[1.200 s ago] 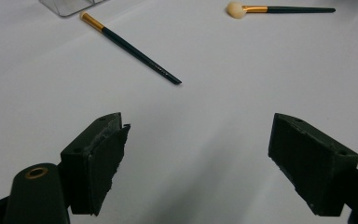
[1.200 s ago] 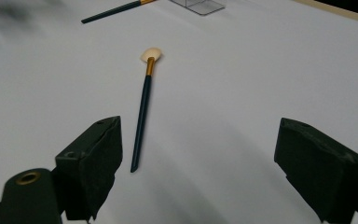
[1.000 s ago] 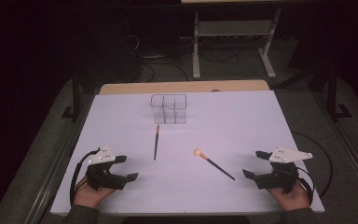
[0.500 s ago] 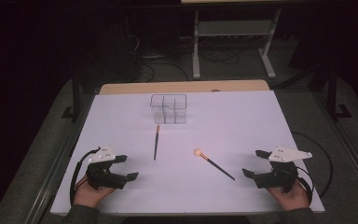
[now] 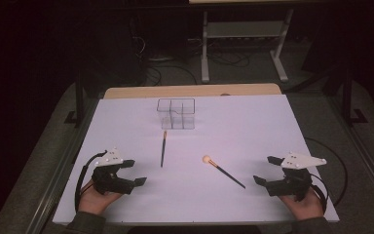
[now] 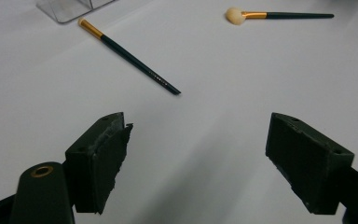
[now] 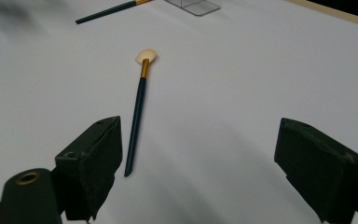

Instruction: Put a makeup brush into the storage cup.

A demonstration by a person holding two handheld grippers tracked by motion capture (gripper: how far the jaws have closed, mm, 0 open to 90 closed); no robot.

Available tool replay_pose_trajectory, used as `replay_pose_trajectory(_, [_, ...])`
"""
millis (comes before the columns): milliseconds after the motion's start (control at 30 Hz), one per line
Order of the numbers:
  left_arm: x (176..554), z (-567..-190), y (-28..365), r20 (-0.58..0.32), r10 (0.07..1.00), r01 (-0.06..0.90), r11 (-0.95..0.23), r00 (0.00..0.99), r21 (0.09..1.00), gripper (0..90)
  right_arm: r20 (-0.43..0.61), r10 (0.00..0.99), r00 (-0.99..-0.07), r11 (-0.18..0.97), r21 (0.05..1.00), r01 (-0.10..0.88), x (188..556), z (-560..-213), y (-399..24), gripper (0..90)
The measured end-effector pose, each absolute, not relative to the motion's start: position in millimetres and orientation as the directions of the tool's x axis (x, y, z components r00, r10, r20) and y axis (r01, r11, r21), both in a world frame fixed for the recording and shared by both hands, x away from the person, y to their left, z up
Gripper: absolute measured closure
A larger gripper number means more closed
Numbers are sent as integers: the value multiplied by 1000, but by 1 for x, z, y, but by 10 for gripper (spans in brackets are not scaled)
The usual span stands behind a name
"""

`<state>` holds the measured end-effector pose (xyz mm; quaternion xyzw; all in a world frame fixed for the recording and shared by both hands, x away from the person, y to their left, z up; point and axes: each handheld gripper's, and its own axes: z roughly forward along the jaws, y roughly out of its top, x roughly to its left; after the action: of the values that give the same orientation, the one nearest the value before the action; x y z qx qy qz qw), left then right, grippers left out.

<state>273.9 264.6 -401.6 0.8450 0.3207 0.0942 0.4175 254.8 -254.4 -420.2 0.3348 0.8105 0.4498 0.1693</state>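
Observation:
Two dark-handled makeup brushes lie on the white table. A thin brush [image 5: 163,148] [image 6: 129,57] with a gold ferrule lies near the middle, pointing toward a clear plastic organiser [image 5: 176,113] [image 6: 70,8]. A second brush with a pale round head [image 5: 223,170] [image 7: 139,106] [image 6: 279,15] lies diagonally to the right of it. My left gripper [image 5: 130,173] [image 6: 198,163] rests open at the front left, empty. At the front right, my right gripper [image 5: 267,170] [image 7: 200,170] is open and empty, its left jaw close to the round-headed brush's handle tip.
The white sheet [image 5: 233,126] covers a wooden table whose far edge [image 5: 190,91] shows behind the organiser. Beyond it stands a metal-legged frame [image 5: 243,44] on a dark floor with cables. A rail [image 5: 53,180] runs along the table's left side.

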Motion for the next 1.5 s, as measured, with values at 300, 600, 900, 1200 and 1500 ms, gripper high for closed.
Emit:
replay_pose_trajectory(300, [283, -399, 259, -117, 615, 470, -452, 780, 758, 208, 22, 688, -726, 383, 838, 388, 256, -422, -251, 141])
replay_pose_trajectory(600, [300, -392, 249, -134, 603, 475, -452, 786, 755, 208, 24, 688, -725, 384, 836, 393, 258, -421, -250, 141])
replay_pose_trajectory(900, [310, -381, 237, -116, 579, 457, -489, 807, 743, 211, 27, 688, -725, 381, 837, 393, 262, -421, -249, 142])
replay_pose_trajectory(1200, [323, -370, 229, -125, 581, 469, -490, 804, 735, 192, 23, 682, -731, 383, 840, 384, 264, -419, -246, 142])
replay_pose_trajectory(1500, [340, -362, 217, -115, 588, 481, -515, 800, 709, 221, 11, 680, -733, 387, 844, 372, 264, -416, -247, 142])
